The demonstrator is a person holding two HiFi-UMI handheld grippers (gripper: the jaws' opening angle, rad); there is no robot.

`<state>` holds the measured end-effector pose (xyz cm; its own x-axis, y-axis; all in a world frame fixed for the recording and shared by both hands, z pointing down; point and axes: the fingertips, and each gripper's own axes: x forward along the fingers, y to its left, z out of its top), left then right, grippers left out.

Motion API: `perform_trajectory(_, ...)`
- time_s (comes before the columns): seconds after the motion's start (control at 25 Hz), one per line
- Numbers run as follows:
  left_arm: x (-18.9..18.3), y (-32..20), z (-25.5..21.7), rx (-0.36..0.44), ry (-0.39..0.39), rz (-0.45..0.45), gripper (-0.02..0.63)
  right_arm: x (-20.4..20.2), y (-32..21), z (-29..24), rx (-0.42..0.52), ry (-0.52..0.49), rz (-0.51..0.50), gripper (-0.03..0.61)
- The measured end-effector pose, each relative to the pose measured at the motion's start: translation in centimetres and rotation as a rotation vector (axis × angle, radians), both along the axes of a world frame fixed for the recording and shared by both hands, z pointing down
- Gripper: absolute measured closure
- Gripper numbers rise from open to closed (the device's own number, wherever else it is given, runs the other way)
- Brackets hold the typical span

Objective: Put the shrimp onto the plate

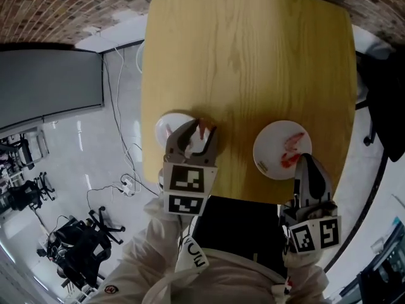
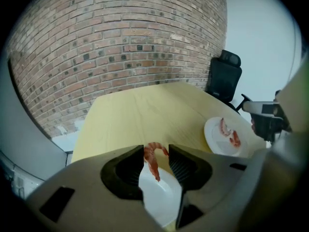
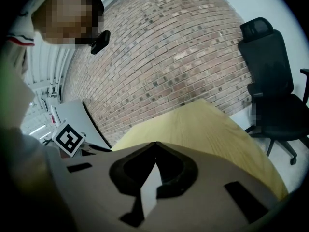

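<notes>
Bright even light, soft shadows; fisheye bends red brick wall (image 2: 120,47), dark vignette corners, glare on glossy pale floor (image 1: 79,135)

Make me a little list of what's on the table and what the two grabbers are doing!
table: wooden table, brick wall behind
left gripper: closed on one shrimp, above the left plate
right gripper: shut, empty, close to the right plate
left plate: white, partly hidden by the gripper
right plate: white, two shrimp lying on it
</notes>
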<state>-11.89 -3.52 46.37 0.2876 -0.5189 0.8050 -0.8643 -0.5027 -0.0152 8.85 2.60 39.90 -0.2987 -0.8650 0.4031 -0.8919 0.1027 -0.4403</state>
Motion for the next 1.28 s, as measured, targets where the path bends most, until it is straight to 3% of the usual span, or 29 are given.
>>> perform_trajectory(0.76,14.1,1.3,-0.3,0.003,0.07,0.205,0.449,10.7,3.6,0.3,-0.011,-0.005,0.165,0.554)
perform_trajectory(1.28,19.0,2.0,0.5,-0.006,0.119,0.282,0.449,14.1,4.9,1.1,-0.028,-0.01,0.217,0.554)
